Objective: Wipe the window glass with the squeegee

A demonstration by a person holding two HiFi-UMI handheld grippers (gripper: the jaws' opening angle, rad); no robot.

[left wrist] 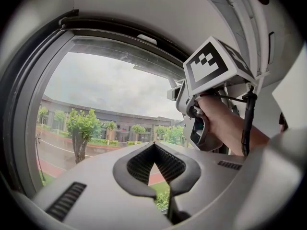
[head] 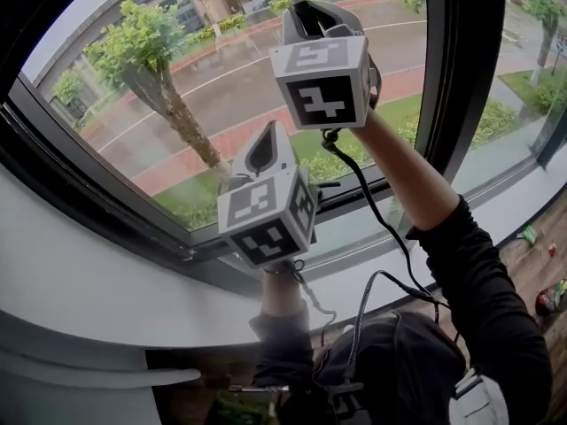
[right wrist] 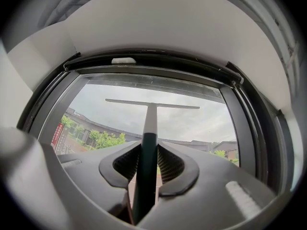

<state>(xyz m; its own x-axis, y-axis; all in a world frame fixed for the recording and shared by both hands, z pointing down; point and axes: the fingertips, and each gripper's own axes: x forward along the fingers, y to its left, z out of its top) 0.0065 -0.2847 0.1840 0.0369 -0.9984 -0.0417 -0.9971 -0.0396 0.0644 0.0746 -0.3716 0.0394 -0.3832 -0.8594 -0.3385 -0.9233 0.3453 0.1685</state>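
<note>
Left gripper was seen with jaws closed together on nothing. In the head view it was parked low, at about 7 o'clock of the right gripper, judged to be held clear of the wipe path. Right gripper was raised higher, jaws clamped narrow on the dark handle of the squeegee, so the tool could be steered by one hand. The handle's long axis was run straight out along the jaws, from 6 toward 12 o'clock in the right gripper view. The pale upper shaft ended in a thin blade set crosswise, 9 to 3 o'clock. Blade was placed high on the window glass, just under the top of the dark frame, likely to start a downward pull. Contact with the glass could not be confirmed. Beyond, a tree and a wet road were visible.
</note>
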